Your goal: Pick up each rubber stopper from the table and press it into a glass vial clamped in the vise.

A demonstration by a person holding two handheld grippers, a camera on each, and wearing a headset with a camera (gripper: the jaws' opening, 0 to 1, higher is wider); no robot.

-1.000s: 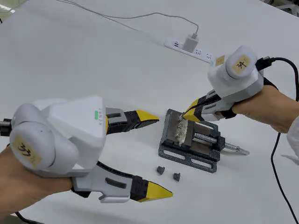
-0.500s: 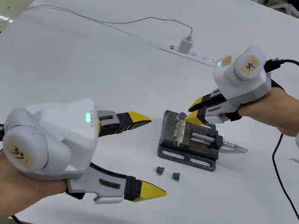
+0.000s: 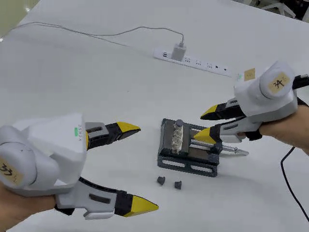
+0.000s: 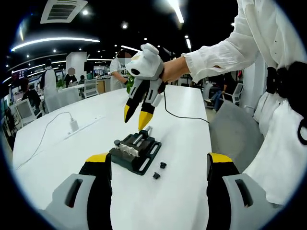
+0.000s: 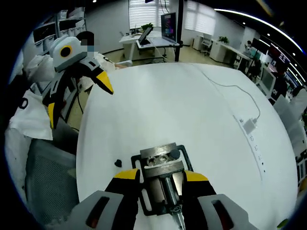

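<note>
Nearest the person, low on the left, the white left claw with yellow-tipped black jaws (image 3: 147, 167) hangs over the white counter (image 3: 96, 72), spread wide and empty. Just past its lower tip lie two small dark grey rubber stoppers (image 3: 161, 180), side by side but not touching, near the front edge of the black metal bench vise (image 3: 186, 162). Between the vise cheeks stands a short row of clear glass vials (image 3: 176, 140). A dark stopper (image 3: 179, 123) caps the far one; the nearer mouths look open, though they are too small to be sure. Above the vise's screw handle (image 3: 234, 151) hovers the right claw (image 3: 198, 127), its jaws moderately apart and holding nothing. Farther back lies a white power strip (image 3: 193, 60) with a charger (image 3: 178, 50) plugged in.

Fetching the next stopper looks like the step in hand. To do it well, narrow the jaws before descending and come straight down on one stopper so its neighbour is not nudged. Grip the broad head with the plug end down, then press gently along the vial's axis, since glass cracks under sideways force.
</note>
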